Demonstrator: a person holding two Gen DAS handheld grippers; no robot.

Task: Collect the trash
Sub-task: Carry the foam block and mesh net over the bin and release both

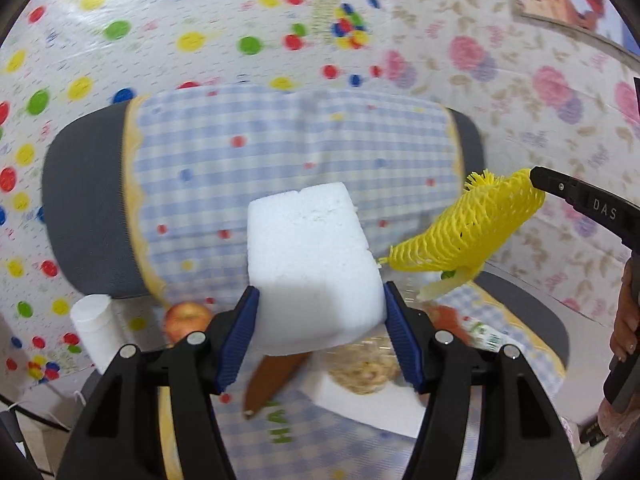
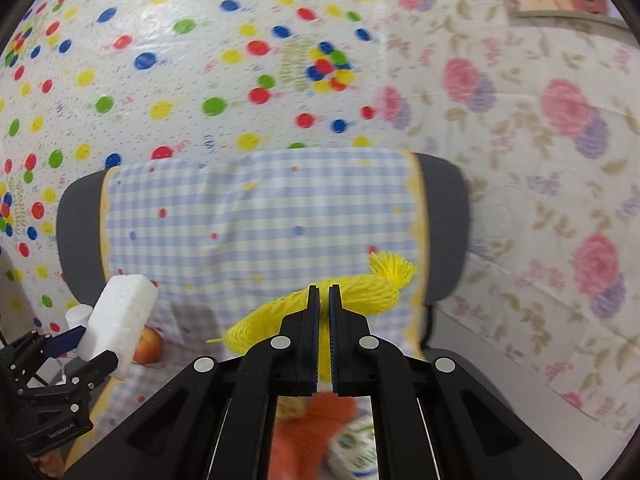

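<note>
A: Reading left to right, what writing can you make out?

B: You have green letters on the checked cloth (image 1: 280, 152), seen upside down by the knife (image 1: 272, 376) and blurred; "DAS" on your right gripper's (image 2: 324, 292) finger. The carton's (image 1: 486, 334) print is too blurred to read.

A: Containers?

B: A white cup (image 1: 94, 328) at the left, contents hidden; just right of it an apple (image 1: 188, 320). A clear tub (image 1: 366, 372) under the foam holds something pale and crumbly.

A: And my grippers?

B: Your left gripper (image 1: 320, 328) is clamped half-wide on the white foam block (image 1: 316, 264), lifted above the chair seat. Your right gripper is squeezed nearly closed on the yellow foam net (image 2: 352, 296), held up before the chair back (image 2: 444, 224).
</note>
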